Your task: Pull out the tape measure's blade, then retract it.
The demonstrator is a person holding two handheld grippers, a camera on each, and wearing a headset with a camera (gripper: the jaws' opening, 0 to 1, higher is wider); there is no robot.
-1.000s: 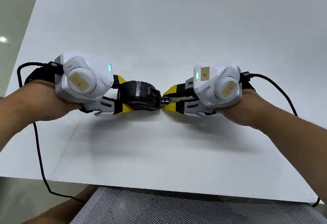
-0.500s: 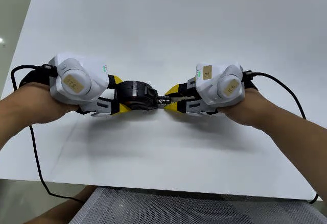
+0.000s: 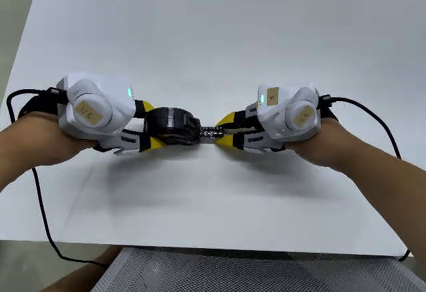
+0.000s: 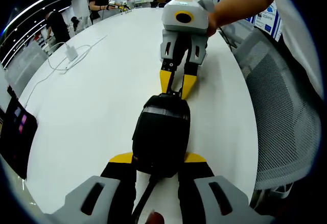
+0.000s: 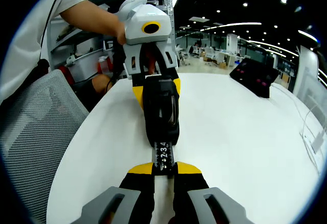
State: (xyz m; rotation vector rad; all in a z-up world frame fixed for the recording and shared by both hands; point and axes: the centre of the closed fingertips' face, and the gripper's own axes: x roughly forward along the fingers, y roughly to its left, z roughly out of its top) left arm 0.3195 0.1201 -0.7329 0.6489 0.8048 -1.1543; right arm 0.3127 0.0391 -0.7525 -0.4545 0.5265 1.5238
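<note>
Head view, with both gripper views. My left gripper (image 3: 153, 124) has its 2 jaws closed against the sides of the black tape measure (image 3: 172, 125), which sits between their yellow tips with its mouth facing my right gripper (image 3: 225, 130). My right gripper's 2 jaws are pinched together on the end of the blade (image 3: 211, 132). A short stretch of blade spans the gap between the case and my right jaw tips; in the right gripper view it bears the numerals 2, 3 and 4. Both grippers point toward each other, close together, low over the white table (image 3: 219, 39). I cannot tell whether the case touches the tabletop.
</note>
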